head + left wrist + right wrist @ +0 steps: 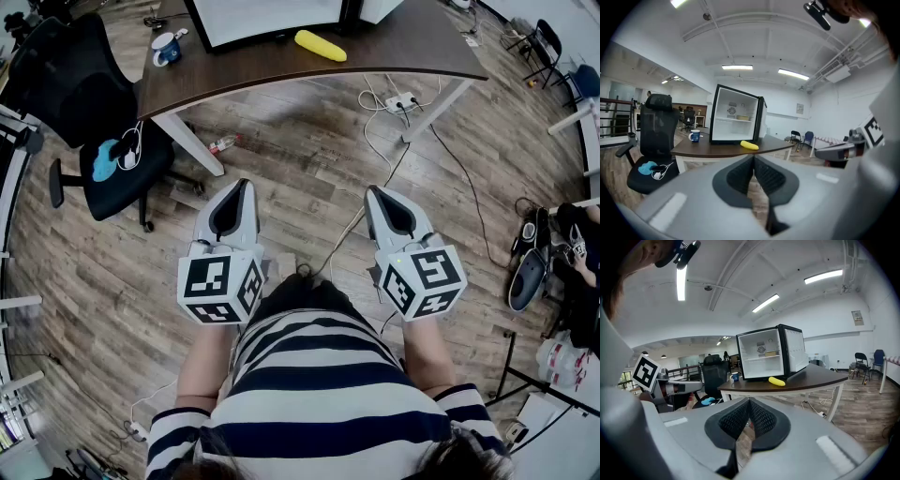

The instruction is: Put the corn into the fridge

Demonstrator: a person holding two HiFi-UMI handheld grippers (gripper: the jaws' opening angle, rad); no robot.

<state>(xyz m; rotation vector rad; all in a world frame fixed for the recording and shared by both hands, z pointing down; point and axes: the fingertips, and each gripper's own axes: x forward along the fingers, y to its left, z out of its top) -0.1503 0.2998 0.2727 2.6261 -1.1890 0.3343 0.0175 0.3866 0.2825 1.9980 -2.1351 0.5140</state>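
A yellow corn cob (321,45) lies on the dark brown table (394,47), just in front of a small black fridge (272,19) whose door stands open. In the gripper views the corn (749,145) (776,381) lies before the fridge's white inside (737,120) (761,357). I hold both grippers side by side over the wooden floor, well short of the table. My left gripper (246,184) and my right gripper (372,191) are both shut, with nothing between their jaws. Both point toward the table and slightly down.
A blue mug (166,49) stands on the table's left part. A black office chair (103,122) is at the left, a bottle (222,143) lies by a table leg, and a power strip with cables (401,101) lies under the table. Shoes (530,272) lie at the right.
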